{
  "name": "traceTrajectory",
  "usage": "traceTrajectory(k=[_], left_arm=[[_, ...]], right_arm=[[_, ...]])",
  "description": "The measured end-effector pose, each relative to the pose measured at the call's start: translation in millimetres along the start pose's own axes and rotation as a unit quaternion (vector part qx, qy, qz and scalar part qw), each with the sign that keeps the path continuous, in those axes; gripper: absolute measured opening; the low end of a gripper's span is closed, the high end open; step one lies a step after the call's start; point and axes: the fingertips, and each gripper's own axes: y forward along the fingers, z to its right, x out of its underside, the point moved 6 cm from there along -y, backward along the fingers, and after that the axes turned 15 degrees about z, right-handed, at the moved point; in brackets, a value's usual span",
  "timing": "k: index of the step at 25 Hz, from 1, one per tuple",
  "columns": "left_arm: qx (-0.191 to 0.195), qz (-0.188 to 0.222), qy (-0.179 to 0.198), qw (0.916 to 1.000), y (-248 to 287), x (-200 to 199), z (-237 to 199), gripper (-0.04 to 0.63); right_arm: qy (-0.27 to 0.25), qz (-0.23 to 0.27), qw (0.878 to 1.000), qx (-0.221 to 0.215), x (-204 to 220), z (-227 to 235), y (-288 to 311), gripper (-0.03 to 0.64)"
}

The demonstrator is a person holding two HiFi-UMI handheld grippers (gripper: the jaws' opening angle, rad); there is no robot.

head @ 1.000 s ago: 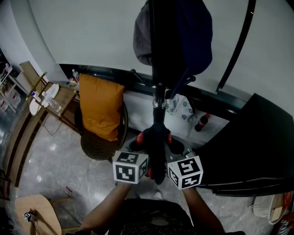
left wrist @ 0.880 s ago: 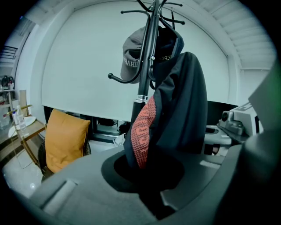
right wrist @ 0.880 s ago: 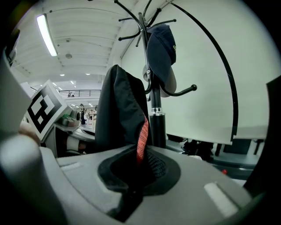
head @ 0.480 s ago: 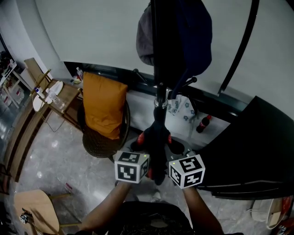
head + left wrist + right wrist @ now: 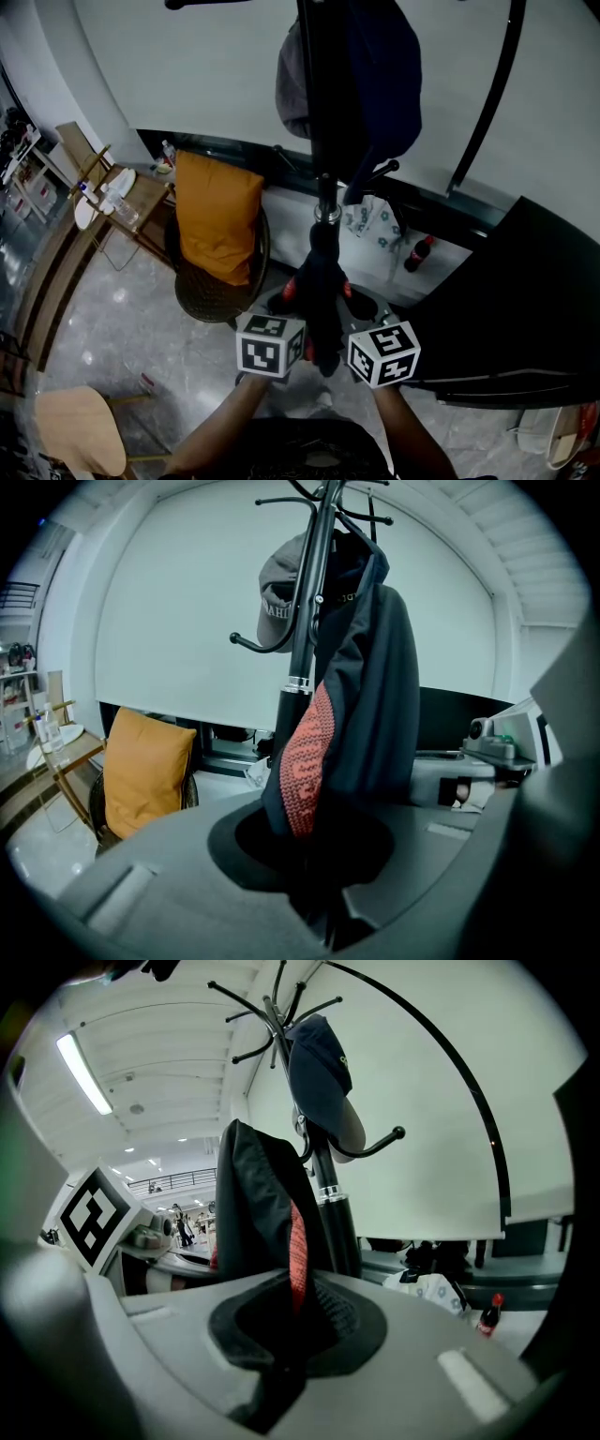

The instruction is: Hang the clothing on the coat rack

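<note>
At the rack (image 5: 325, 212), left gripper (image 5: 317, 878) and right gripper (image 5: 281, 1340) clamp jacket (image 5: 380, 705).

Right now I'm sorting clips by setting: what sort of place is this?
Likely an office lounge or showroom: a coat rack by a big white blind, a round chair with an orange cushion, polished stone floor.

This is looking like a lounge corner of a large open office: a round dark wicker chair (image 5: 202, 298) holding an orange square cushion (image 5: 217, 214) is sitting on a glossy grey stone floor (image 5: 103, 309), left of a black metal coat rack (image 5: 324, 202). A wide white roller blind (image 5: 187, 75) is hanging behind, and long strip lights (image 5: 82, 1072) are glowing on a high ceiling (image 5: 159, 1063).
</note>
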Motion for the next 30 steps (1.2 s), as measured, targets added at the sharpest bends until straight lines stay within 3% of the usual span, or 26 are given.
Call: traceTrajectory(k=[15, 30], left_arm=[[0.042, -0.007, 0.002, 0.9991, -14.7, 0.2, 4.9, 0.043], [0.056, 0.006, 0.005, 0.9984, -37.3, -6.9, 8.3, 0.080]], right_arm=[[-0.044, 0.013, 0.998, 0.046, -5.3, -14.5, -16.2, 0.058], [-0.064, 0.025, 0.995, 0.072, -18.4, -33.1, -33.0, 0.063]])
